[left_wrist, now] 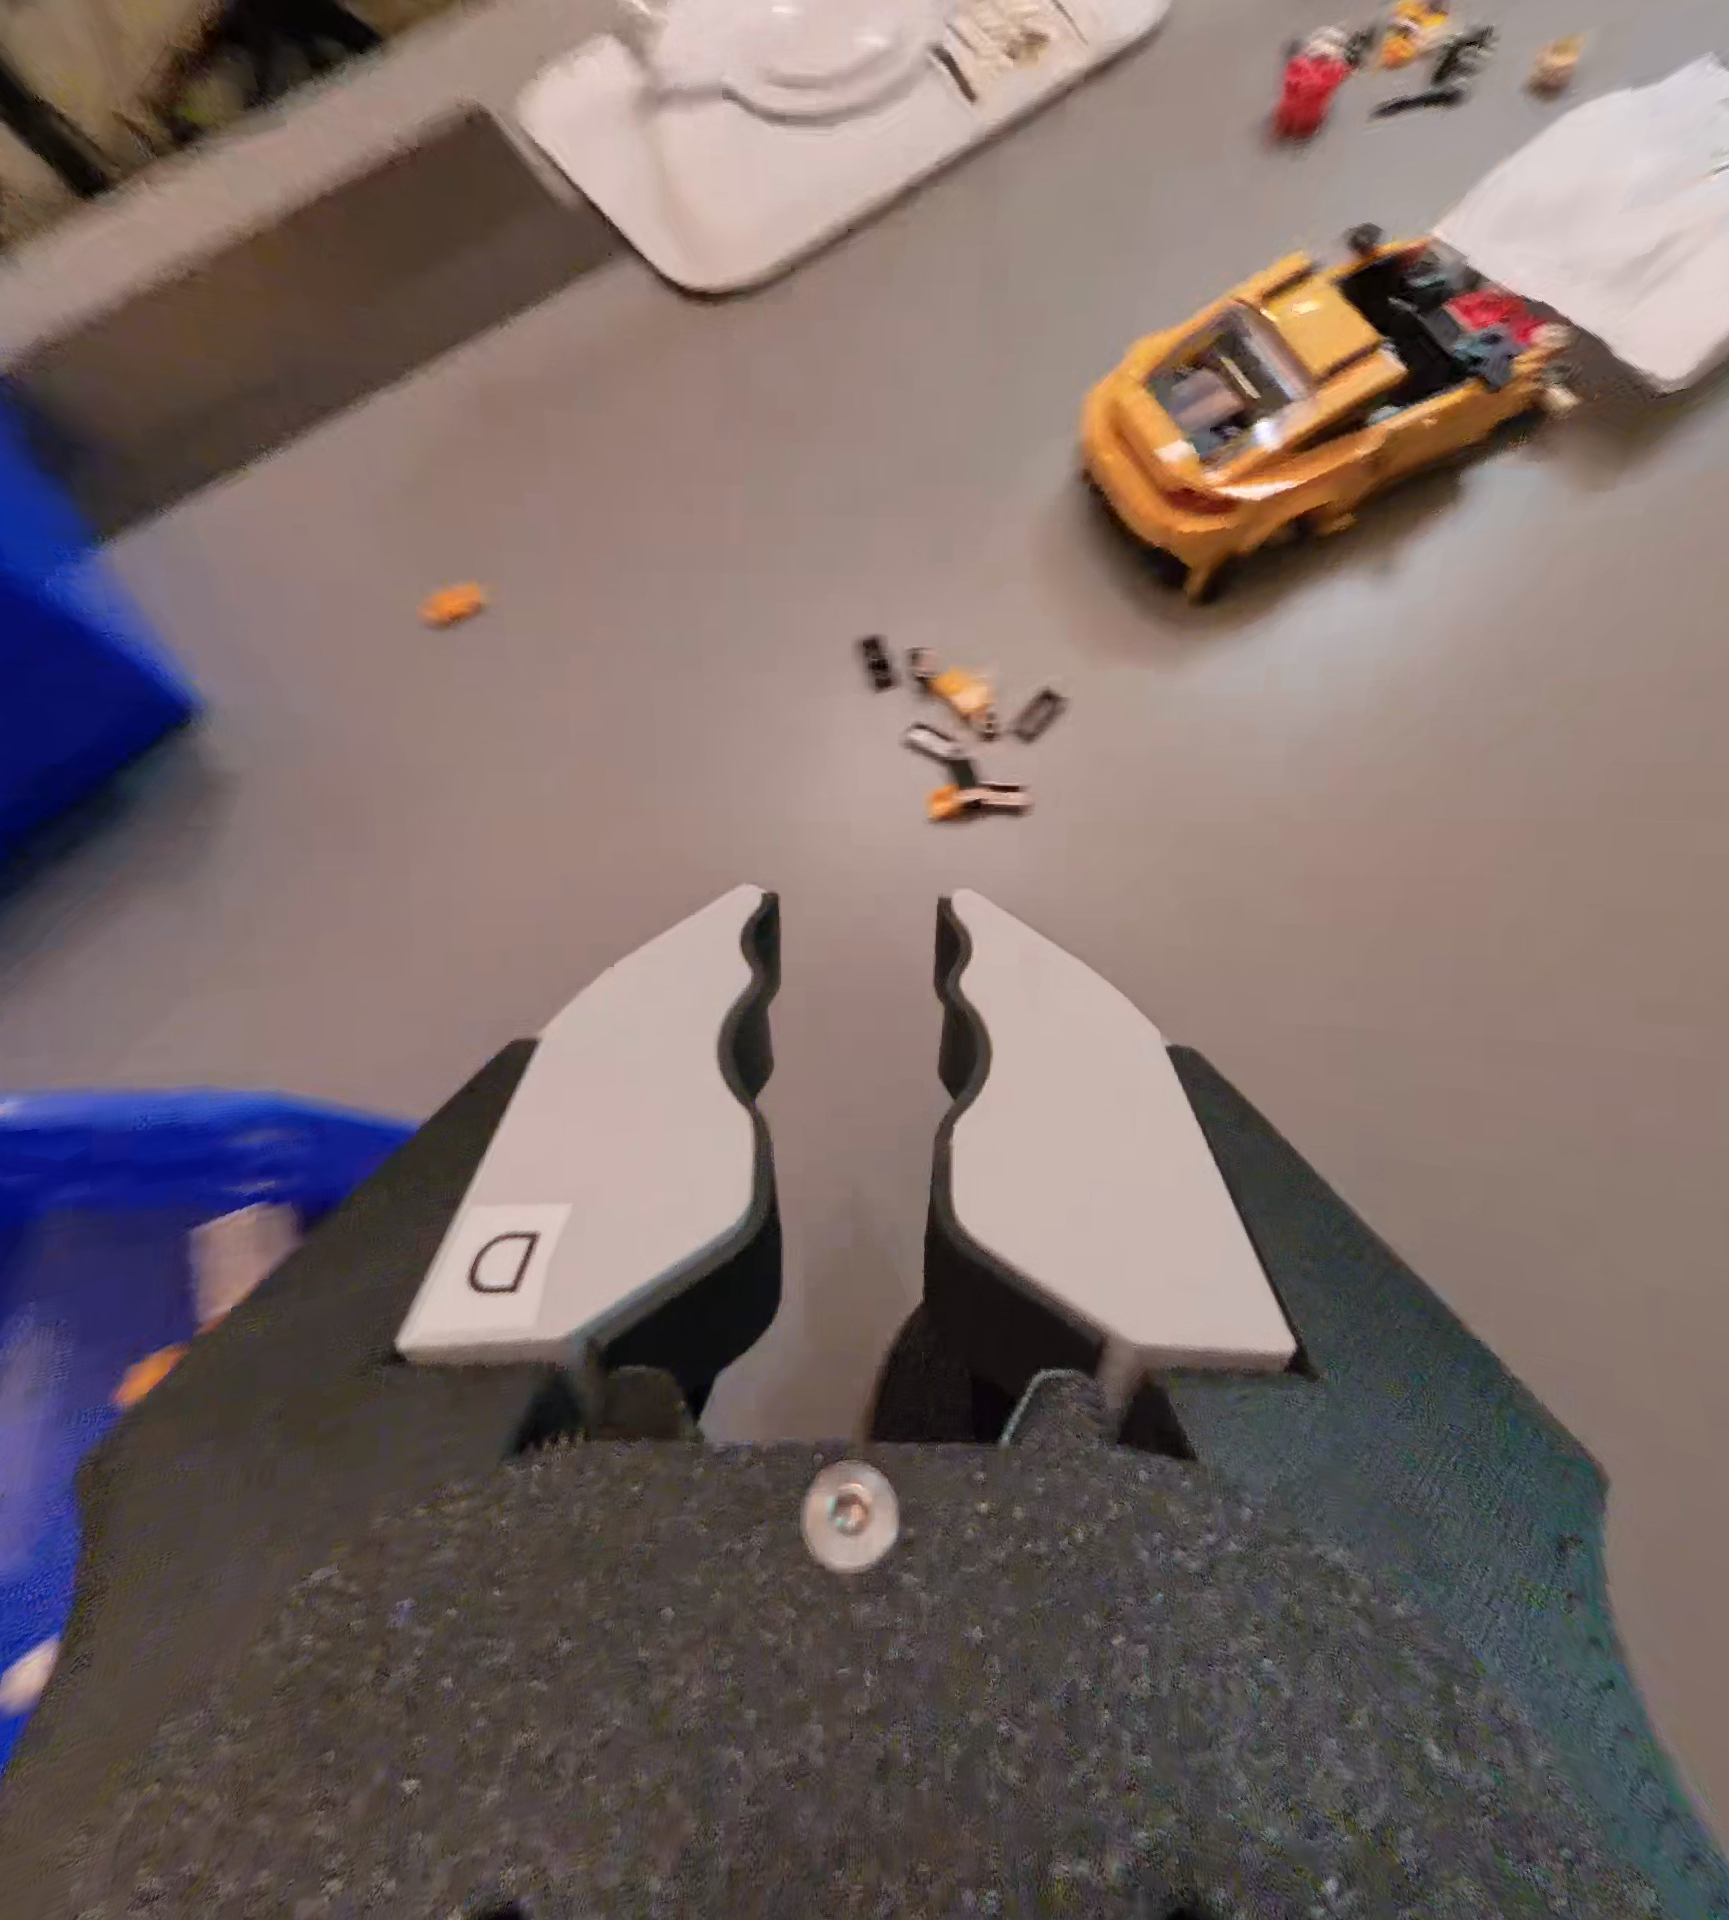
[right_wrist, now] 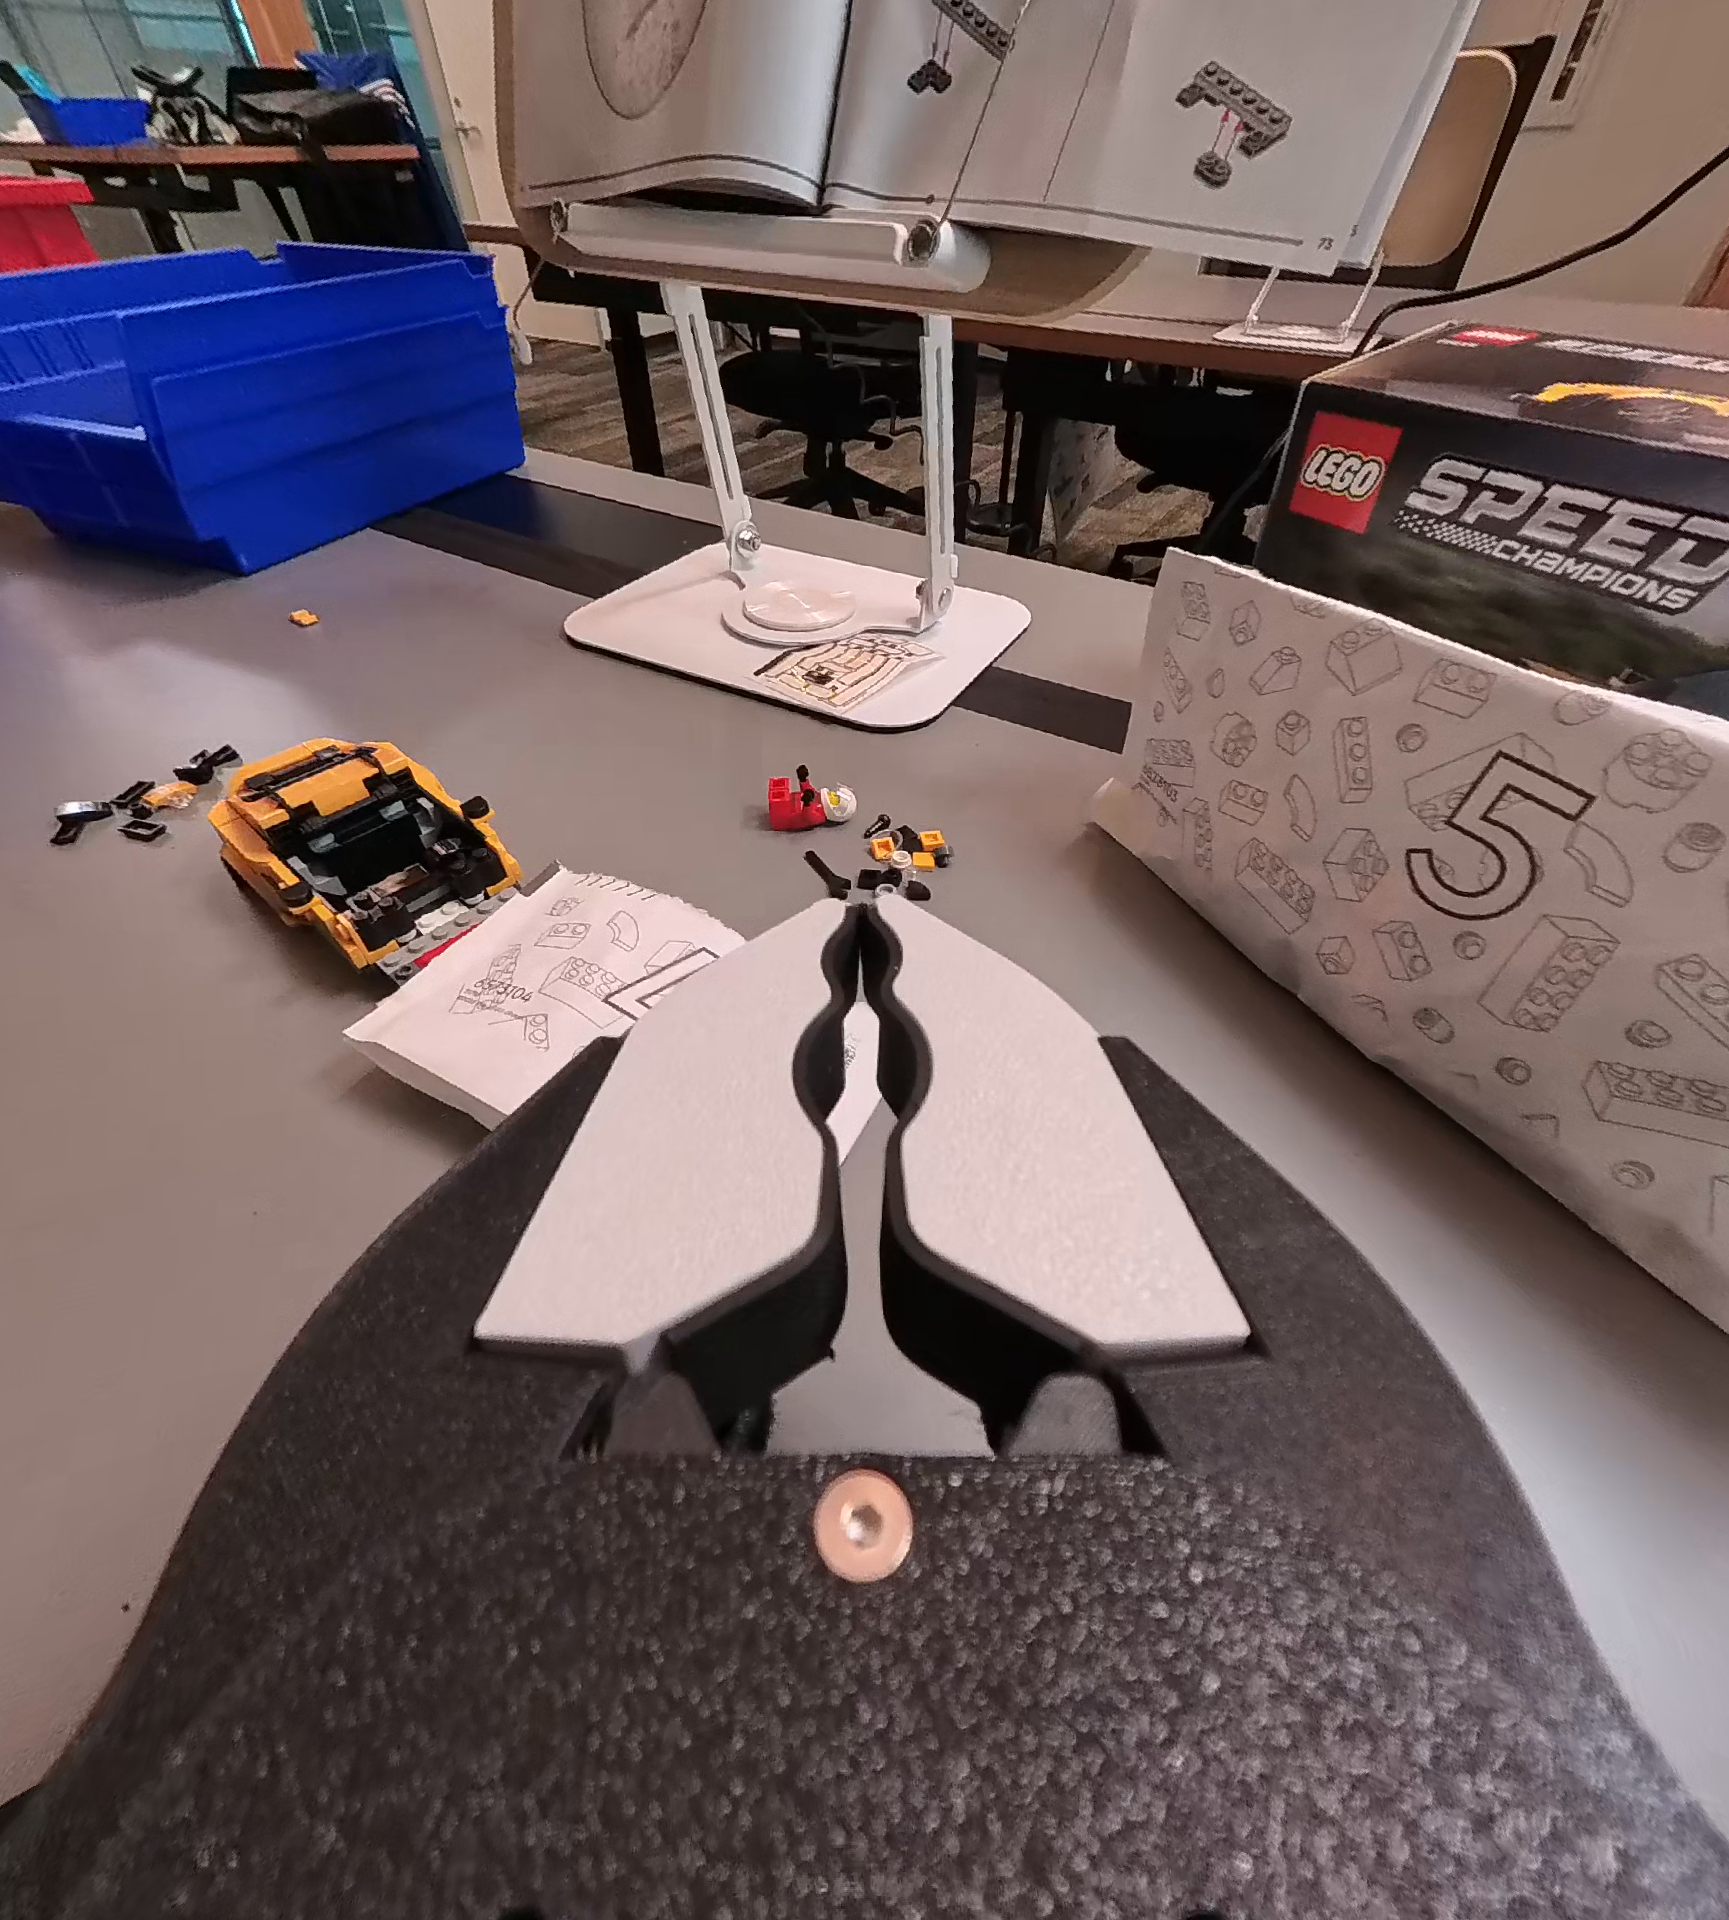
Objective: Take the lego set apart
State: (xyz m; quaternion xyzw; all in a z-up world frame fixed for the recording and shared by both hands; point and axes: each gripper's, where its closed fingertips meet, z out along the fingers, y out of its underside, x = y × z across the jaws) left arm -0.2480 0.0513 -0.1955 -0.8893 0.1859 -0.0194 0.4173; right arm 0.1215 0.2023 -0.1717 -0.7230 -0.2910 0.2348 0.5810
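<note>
Left gripper (left_wrist: 858, 914) parted, empty | right gripper (right_wrist: 860, 914) closed, empty | yellow car (right_wrist: 361, 847) against paper bag (right_wrist: 548, 987)

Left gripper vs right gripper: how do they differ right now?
The left gripper is open, with grey table showing between its fingers; the right gripper is shut, tips meeting. The left points toward loose lego pieces ahead; the right sits over a white paper bag. Both hold nothing.

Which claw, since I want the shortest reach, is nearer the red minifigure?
Right. The right claw is just short of the red minifigure, slightly left of its tips. The left claw is far back, the yellow car lying between.
</note>
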